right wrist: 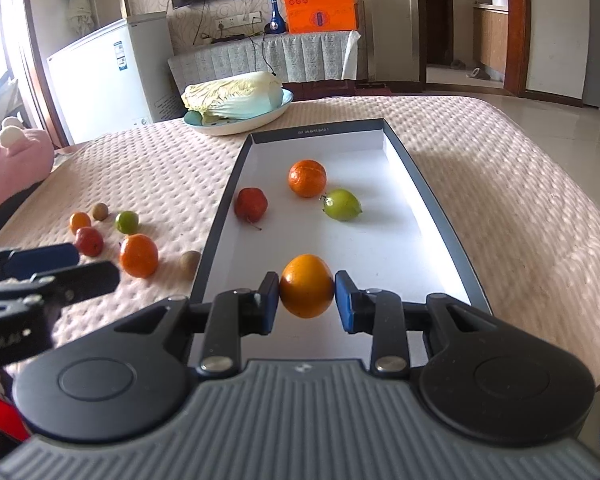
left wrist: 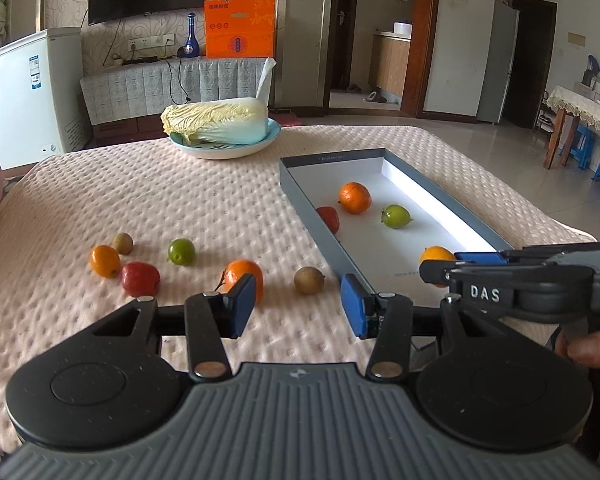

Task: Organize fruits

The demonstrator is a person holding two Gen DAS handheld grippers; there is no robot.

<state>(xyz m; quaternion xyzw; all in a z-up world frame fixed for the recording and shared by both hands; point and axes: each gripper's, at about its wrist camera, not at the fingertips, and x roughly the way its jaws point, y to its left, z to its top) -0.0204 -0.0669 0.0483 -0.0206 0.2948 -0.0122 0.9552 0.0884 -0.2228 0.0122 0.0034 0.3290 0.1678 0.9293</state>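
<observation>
My right gripper (right wrist: 307, 298) is shut on an orange fruit (right wrist: 307, 286) and holds it over the near end of the grey tray (right wrist: 428, 188). The tray holds a mandarin (right wrist: 307, 178), a red fruit (right wrist: 251, 204) and a green fruit (right wrist: 342, 205). My left gripper (left wrist: 298, 304) is open and empty above the pink cloth, left of the tray (left wrist: 312, 216). Ahead of it lie a mandarin (left wrist: 244, 276), a brown fruit (left wrist: 309, 280), a red fruit (left wrist: 140, 279), a green fruit (left wrist: 181, 251), a small orange fruit (left wrist: 105, 261) and another brown fruit (left wrist: 122, 243).
A blue plate (left wrist: 272, 136) with a napa cabbage (left wrist: 220, 118) stands at the table's far side. A pink plush (right wrist: 12, 160) lies at the left edge. A white freezer (left wrist: 24, 88) stands behind the table's left.
</observation>
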